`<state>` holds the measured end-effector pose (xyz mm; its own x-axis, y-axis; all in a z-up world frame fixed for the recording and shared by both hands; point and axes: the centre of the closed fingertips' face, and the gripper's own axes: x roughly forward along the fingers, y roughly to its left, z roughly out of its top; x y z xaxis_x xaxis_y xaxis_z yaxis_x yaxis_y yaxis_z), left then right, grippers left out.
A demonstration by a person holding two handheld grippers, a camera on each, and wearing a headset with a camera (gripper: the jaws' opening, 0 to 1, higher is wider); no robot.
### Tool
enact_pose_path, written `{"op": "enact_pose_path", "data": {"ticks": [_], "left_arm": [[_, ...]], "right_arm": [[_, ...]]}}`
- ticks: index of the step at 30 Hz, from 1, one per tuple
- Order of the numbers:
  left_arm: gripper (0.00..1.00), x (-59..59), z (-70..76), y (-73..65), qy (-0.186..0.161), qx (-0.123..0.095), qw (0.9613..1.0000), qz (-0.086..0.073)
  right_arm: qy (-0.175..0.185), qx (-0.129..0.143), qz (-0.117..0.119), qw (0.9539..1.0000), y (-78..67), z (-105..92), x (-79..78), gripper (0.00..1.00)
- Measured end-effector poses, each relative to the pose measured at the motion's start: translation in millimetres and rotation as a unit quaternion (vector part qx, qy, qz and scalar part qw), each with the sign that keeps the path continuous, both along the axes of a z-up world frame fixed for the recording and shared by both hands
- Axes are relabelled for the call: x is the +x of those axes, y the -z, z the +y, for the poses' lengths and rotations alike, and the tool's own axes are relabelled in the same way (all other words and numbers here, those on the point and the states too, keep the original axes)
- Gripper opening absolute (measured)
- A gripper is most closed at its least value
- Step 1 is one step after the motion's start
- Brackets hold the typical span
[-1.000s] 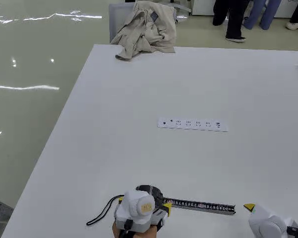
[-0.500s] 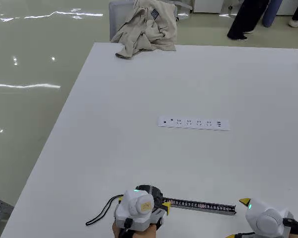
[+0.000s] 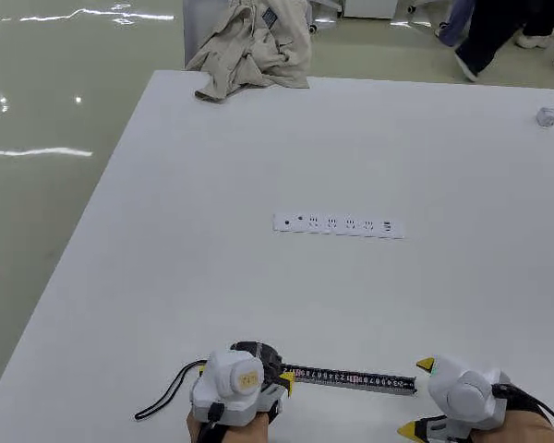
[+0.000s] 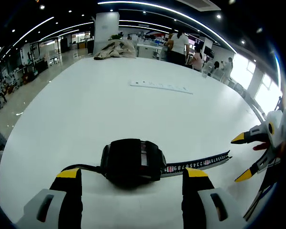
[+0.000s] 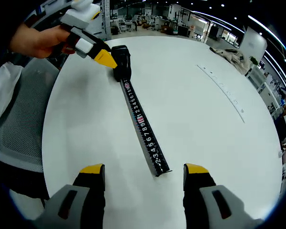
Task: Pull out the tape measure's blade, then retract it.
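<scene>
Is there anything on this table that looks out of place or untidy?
Only one thing stands out: a beige jacket lies crumpled in a heap at the far edge of the table. The tape measure sits flat near the person, its blade drawn out straight, with no bend or damage that I can see.

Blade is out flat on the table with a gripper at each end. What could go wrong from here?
1. The left gripper has its jaws standing wide of the case, not clamped; a pull or retraction may slide it.
2. The blade tip lies free between the open jaws of the right gripper; unguided, the blade could whip back.
3. The strap loops beside the case and might snag.
</scene>
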<state>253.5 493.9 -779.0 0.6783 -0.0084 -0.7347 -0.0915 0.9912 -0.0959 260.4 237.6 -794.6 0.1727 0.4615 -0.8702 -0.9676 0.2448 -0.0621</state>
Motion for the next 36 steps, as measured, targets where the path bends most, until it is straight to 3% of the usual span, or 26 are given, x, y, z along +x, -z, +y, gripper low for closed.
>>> {"op": "enact_pose_path", "data": {"ticks": [19,29,36], "left_arm": [[0.8,4.7,1.6,5.6,-0.018,-0.011,0.9998,0.003],[0.76,5.2,2.0,7.7,-0.015,-0.01,0.9998,0.007],[0.74,7.7,3.2,7.4,-0.014,-0.01,0.9998,0.004]], "right_arm": [[-0.063,-0.03,0.011,0.9975,11.6,0.2,17.2,0.57],[-0.072,-0.03,0.029,0.9965,18.0,-0.8,20.4,0.57],[-0.083,-0.037,0.037,0.9951,22.8,-4.4,20.9,0.51]]}}
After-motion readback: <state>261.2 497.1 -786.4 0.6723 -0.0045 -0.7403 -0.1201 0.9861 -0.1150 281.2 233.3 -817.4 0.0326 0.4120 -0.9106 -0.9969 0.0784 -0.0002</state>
